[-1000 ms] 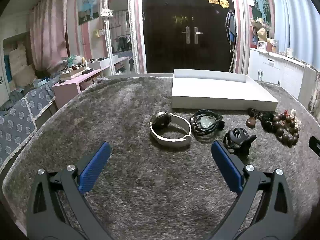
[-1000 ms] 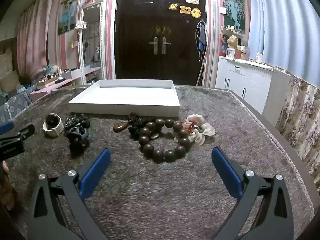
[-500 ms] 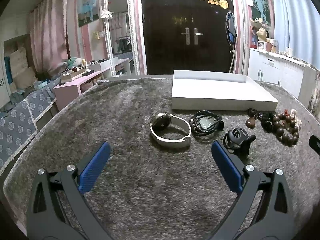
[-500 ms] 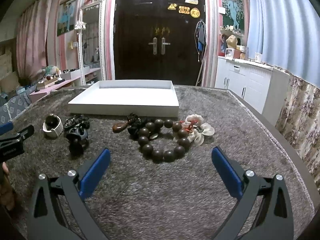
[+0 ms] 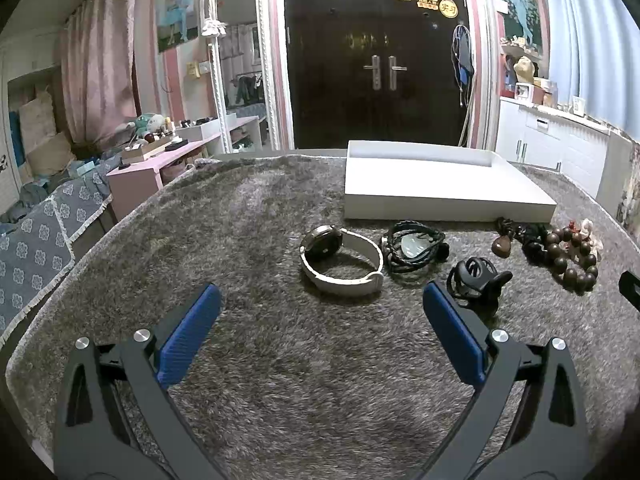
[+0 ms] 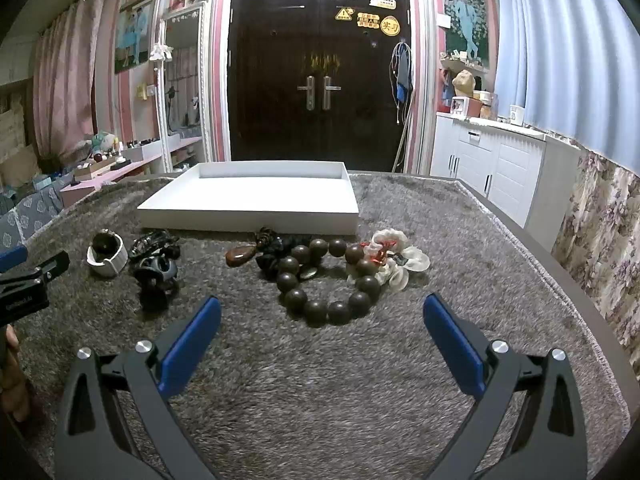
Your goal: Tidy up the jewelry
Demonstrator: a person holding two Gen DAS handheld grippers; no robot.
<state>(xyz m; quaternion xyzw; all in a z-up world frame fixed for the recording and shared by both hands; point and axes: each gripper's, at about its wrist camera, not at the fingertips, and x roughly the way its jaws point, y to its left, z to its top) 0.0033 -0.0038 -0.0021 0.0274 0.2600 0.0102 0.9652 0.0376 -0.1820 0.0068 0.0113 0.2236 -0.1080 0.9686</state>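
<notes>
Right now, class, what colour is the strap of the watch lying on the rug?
White, or off-white. The watch strap shows best in the left wrist view.

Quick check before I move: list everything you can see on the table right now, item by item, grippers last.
tray: one, white, empty, far side of the table.
watch: one, white strap and dark face, on the rug in front of the tray, leftmost item.
braided bracelet: one, black with a pale pendant, just right of the watch.
hair clip: one, black, nearer the cameras than the braided bracelet.
bead bracelet: one, dark brown large beads, in front of the tray's right part.
brown pendant: one, on a black cord, left of the beads.
scrunchie: one, white with red bits, touching the beads' right side.
rug: one, grey shaggy, covering the table.
left gripper: blue pads, open, empty.
right gripper: blue pads, open, empty.
</notes>
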